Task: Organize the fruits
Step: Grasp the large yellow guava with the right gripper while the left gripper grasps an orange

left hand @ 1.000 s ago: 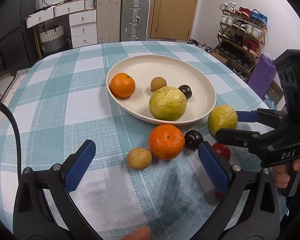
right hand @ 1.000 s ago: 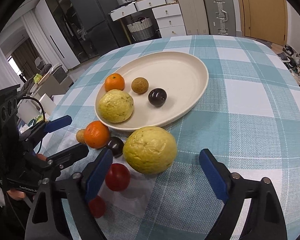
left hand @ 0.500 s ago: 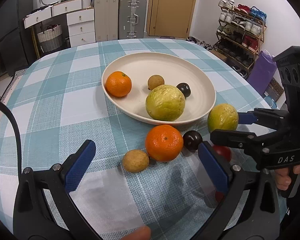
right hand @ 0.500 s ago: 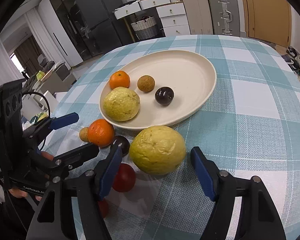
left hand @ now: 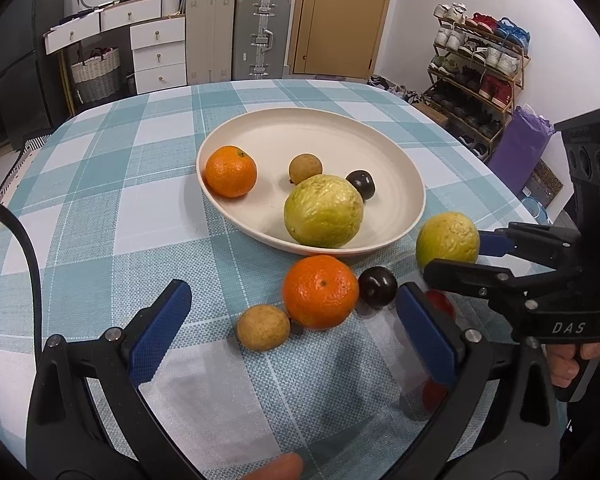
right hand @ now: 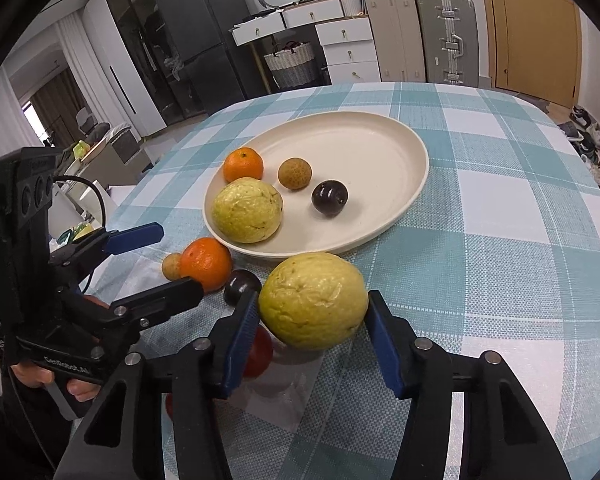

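Yellow-green and bumpy, the loose guava [right hand: 313, 300] sits on the checked tablecloth [right hand: 500, 272] just outside the cream plate [right hand: 380, 240], squarely between the blue pads [right hand: 240, 344] of the right gripper [right hand: 312, 340]. Its jaws have just been closing: the left pad touches the fruit's side and the right pad meets its other edge, so the guava looks gripped. The left gripper [left hand: 296, 340] hovers wide open and empty, with the loose orange [left hand: 320, 297] and small brown fruit [left hand: 263, 327] ahead of its fingertips, and touches neither.
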A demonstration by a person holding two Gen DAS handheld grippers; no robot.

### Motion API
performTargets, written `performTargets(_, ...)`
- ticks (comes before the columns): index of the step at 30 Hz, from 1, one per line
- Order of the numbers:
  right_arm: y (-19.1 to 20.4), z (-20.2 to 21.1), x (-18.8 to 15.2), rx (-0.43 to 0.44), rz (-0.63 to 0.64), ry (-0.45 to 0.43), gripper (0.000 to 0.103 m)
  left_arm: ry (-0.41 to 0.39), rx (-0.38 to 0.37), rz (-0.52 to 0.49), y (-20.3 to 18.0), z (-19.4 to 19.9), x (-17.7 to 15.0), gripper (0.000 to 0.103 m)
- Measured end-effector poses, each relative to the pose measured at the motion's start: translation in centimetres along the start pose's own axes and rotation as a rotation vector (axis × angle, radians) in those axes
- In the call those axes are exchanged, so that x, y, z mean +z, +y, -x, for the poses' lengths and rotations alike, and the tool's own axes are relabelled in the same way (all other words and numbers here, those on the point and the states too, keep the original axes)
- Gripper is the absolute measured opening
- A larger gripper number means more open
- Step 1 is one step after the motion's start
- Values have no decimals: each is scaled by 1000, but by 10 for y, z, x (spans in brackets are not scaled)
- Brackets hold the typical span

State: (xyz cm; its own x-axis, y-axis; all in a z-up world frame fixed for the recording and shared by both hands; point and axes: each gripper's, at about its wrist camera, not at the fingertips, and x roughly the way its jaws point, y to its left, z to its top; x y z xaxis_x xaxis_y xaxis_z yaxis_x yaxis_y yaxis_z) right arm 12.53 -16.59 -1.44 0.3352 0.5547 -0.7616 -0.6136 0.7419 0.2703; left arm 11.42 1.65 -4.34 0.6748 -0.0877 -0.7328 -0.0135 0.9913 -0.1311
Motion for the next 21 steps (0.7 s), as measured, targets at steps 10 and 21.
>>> performTargets(10, -2, 8, 1, -11, -3, -2, 55, 13, -18, 8, 4, -3, 1, 82)
performTargets(21, -4, 11, 2, -14, -7, -4, 55, 31, -57, -59, -6, -9, 3, 49)
